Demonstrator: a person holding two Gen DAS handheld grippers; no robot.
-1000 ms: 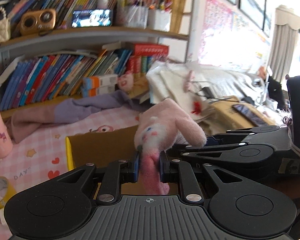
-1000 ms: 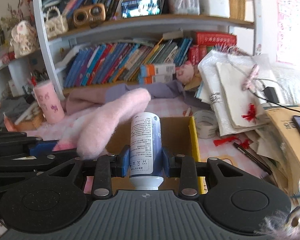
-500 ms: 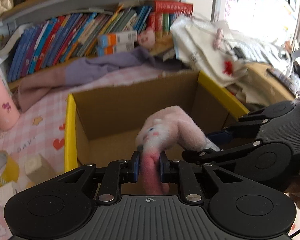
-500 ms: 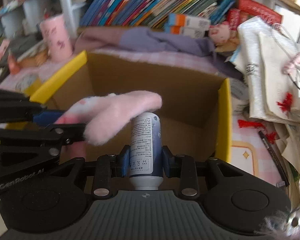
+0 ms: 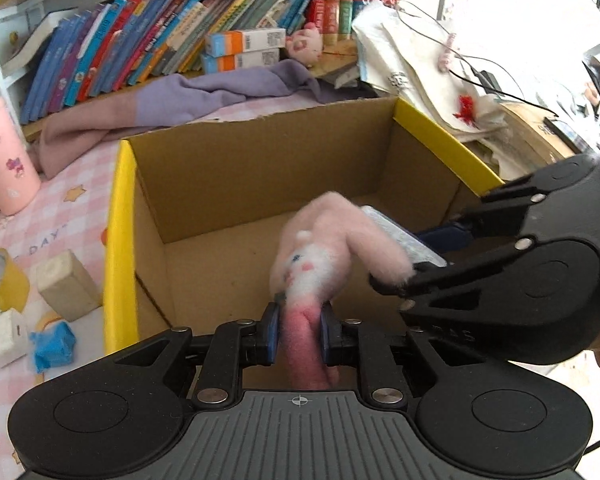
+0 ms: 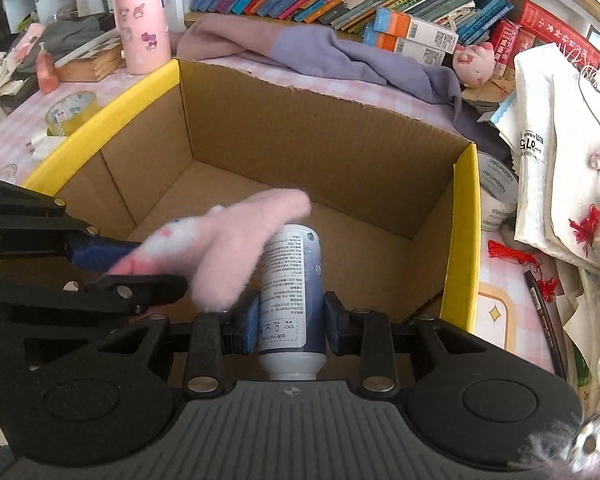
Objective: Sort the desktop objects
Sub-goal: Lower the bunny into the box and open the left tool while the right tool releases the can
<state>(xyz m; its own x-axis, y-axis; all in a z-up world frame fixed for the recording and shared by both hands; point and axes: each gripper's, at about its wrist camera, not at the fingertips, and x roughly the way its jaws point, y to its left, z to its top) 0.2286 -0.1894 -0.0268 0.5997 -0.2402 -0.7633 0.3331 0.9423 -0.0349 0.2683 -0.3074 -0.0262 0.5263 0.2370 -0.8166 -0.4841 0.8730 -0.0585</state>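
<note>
Over the cardboard box (image 6: pixel 324 136), left gripper (image 5: pixel 298 334) clamps plush rabbit (image 5: pixel 320 248); right gripper (image 6: pixel 290 318) clamps spray bottle (image 6: pixel 292 280), label legible only there; bare floor toward 12 o'clock.

The cardboard box (image 6: pixel 324 148) is open on top and its brown floor is bare, so there is room to go down inside. Its tall walls block the sides. The left claw (image 5: pixel 298 334) and right claw (image 6: pixel 290 322) hang close together over it, and the pink plush toy (image 6: pixel 236 248) touches the white bottle (image 6: pixel 292 280).
</note>
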